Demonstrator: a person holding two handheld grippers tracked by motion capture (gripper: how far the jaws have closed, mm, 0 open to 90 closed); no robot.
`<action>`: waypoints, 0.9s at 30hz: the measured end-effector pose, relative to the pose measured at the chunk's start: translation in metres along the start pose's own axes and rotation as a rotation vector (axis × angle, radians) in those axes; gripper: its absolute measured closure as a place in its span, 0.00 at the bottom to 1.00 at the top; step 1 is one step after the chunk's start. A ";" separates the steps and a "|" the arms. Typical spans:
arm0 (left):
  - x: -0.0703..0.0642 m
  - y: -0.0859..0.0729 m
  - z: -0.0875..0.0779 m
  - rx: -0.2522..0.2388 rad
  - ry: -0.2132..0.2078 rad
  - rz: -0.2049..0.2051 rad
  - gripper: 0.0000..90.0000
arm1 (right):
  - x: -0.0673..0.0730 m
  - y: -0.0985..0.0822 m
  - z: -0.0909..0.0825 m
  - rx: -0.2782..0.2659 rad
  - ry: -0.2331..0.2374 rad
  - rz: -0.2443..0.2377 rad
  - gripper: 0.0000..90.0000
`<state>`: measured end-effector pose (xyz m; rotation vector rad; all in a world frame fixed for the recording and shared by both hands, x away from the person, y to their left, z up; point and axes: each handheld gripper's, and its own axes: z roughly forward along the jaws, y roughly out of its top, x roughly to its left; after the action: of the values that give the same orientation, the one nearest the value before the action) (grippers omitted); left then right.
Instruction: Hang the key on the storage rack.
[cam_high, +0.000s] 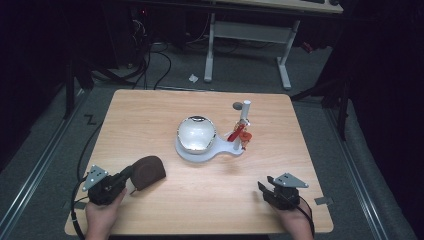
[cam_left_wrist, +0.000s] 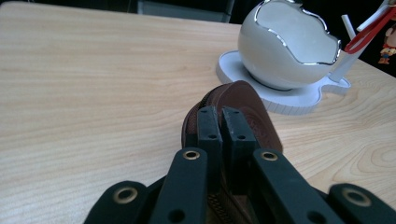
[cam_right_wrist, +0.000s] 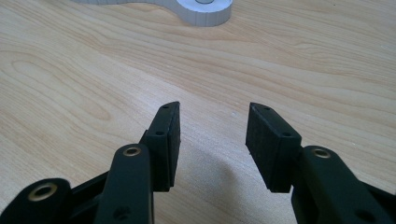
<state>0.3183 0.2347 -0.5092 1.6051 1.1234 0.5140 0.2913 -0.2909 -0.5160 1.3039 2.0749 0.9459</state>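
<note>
1. The left tool (cam_high: 121, 178) is clamped on the brown pouch (cam_high: 148, 171) at the near left of the worktop (cam_high: 210, 200).
2. The right tool (cam_right_wrist: 212, 140) stands half open with nothing between its jaws.
3. A white apple-shaped bowl (cam_high: 196, 133) on its stand (cam_high: 220, 150) sits beyond, well apart.

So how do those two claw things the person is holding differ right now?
The left gripper has its jaws pinched shut on a brown leather pouch; the right gripper has its jaws apart with nothing but bare table between them. In the high view the left one points at the pouch near the table's left edge, while the right one sits by the right front corner, away from everything. Both are black, hand-held, with a grey plate on top.
</note>
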 end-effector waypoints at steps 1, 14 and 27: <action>-0.002 0.001 -0.001 -0.007 0.001 0.006 0.97 | 0.000 0.000 0.000 -0.001 0.002 0.001 0.61; -0.016 0.009 -0.009 -0.063 0.003 0.053 0.97 | 0.001 0.001 0.001 0.001 0.010 0.004 0.62; -0.026 0.018 -0.009 -0.091 -0.011 0.060 0.97 | -0.002 0.001 0.000 -0.006 0.009 0.003 0.62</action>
<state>0.3065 0.2174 -0.4841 1.5642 1.0322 0.5872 0.2930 -0.2924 -0.5155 1.3026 2.0756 0.9606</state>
